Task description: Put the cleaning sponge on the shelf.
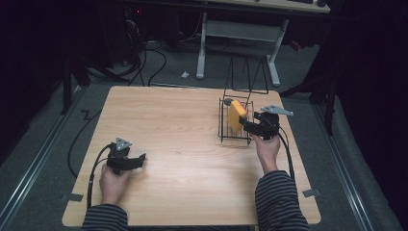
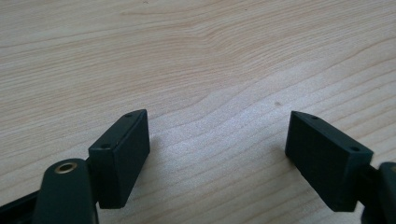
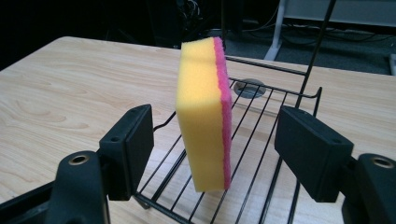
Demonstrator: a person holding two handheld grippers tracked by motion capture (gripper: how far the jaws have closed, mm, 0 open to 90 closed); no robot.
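Your sponge (image 3: 204, 112): yellow foam block with a pink scrub layer on one face. It stands upright on a narrow edge, on the wire floor of the black wire rack (image 3: 261, 140). In the high view the sponge (image 1: 236, 115) sits inside the rack (image 1: 226, 130), right half of the counter (image 1: 183, 144).

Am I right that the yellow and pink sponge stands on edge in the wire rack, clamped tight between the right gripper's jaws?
Not clamped. In the right gripper view the sponge stands on edge in the wire rack, but the right gripper is open, with clear gaps between both jaws and the sponge.
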